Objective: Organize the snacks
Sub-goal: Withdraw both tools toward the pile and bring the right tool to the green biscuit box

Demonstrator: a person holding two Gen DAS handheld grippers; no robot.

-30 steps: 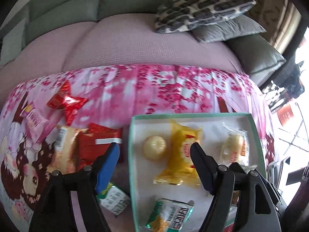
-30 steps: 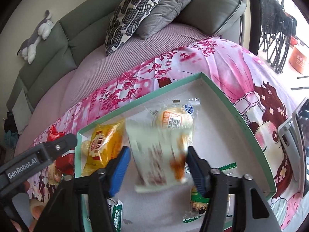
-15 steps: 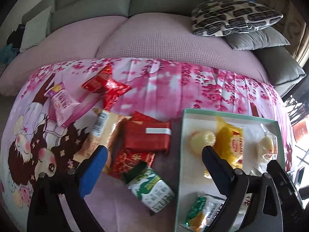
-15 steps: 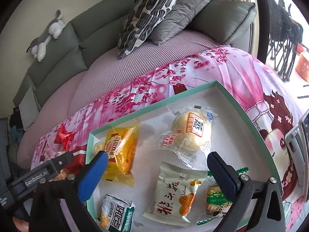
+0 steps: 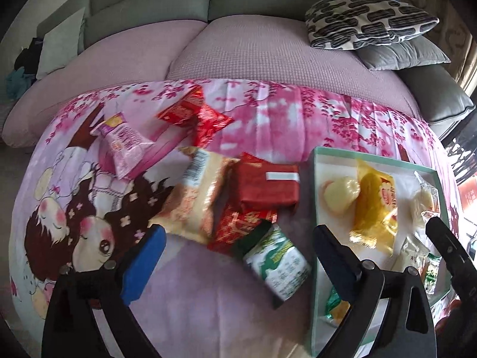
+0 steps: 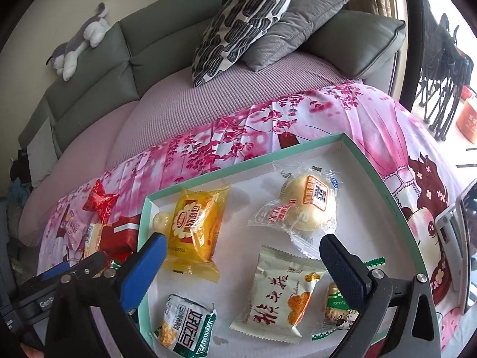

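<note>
The left hand-held gripper (image 5: 238,237) is spread wide, nothing held. The green-and-white packet (image 5: 275,261) lies between its fingers, long axis slanted, just beside the tray (image 5: 372,156). The right hand-held gripper (image 6: 243,244) hangs empty over the tray.

The blanket (image 5: 268,125) is pink with cherry blossoms and a cartoon girl. The tray (image 6: 384,191) is white inside, mint-green at the rim. One packet (image 6: 196,229) is yellow, another wrapper (image 5: 268,188) red. A cushion (image 6: 241,21) has black dashes on cream; the sofa (image 6: 98,89) is grey-green.
</note>
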